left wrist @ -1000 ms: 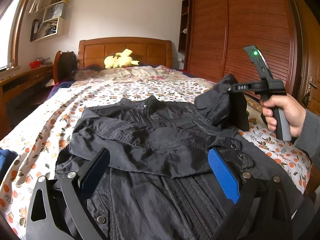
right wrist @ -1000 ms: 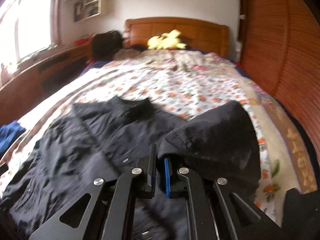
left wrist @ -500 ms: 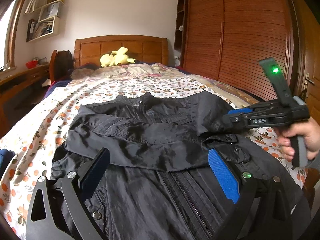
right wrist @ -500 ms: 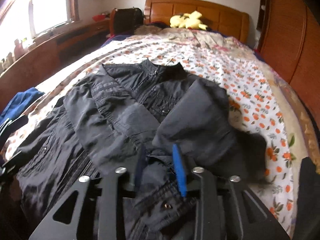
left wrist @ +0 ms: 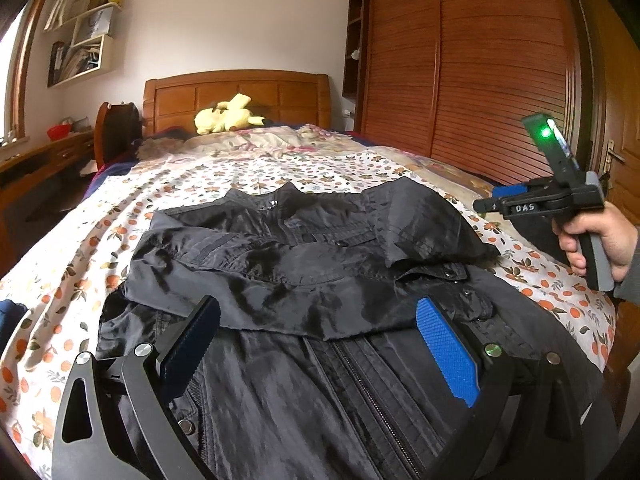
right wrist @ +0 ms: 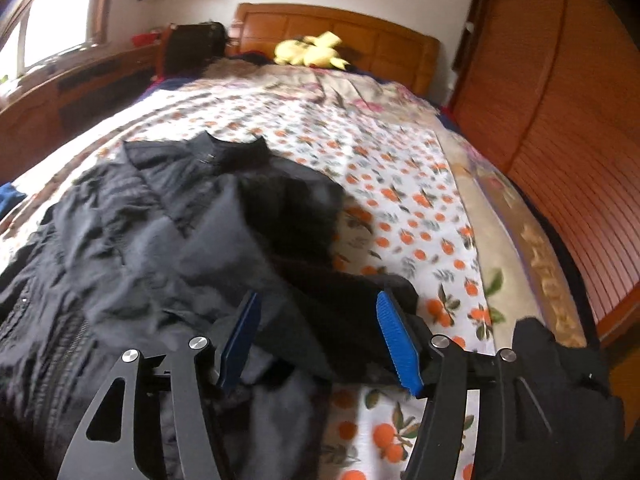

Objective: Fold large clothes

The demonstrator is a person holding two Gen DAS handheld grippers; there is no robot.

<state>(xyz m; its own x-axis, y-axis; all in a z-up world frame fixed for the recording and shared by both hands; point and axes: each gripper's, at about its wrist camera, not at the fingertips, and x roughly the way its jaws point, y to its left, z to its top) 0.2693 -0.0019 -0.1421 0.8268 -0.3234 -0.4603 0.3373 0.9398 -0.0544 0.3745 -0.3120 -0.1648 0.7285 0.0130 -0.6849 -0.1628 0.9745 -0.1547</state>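
Note:
A black jacket (left wrist: 280, 272) lies front up on the floral bedsheet (left wrist: 200, 184), collar toward the headboard, with one sleeve laid across its chest. Its other sleeve (left wrist: 424, 224) lies folded inward on the right shoulder. My left gripper (left wrist: 316, 312) hovers open over the jacket's lower front, with nothing between its pads. My right gripper (left wrist: 490, 199), held by a hand, hangs apart from the sleeve at the bed's right side. In the right wrist view the right gripper (right wrist: 318, 300) has its jaws opening above the jacket (right wrist: 140, 240); dark cloth lies below them, unpressed.
A yellow plush toy (left wrist: 226, 118) sits by the wooden headboard (left wrist: 240, 92). A slatted wooden wardrobe (left wrist: 480, 60) runs along the right, a desk (left wrist: 32, 160) along the left. Blue cloth (left wrist: 8, 320) shows at the left edge, and a dark item (right wrist: 560, 360) lies at the bed's right corner.
The right gripper carried the sleeve down onto the jacket, let it go, opened, and drew back to the right. The sleeve now rests folded. The left gripper stayed put.

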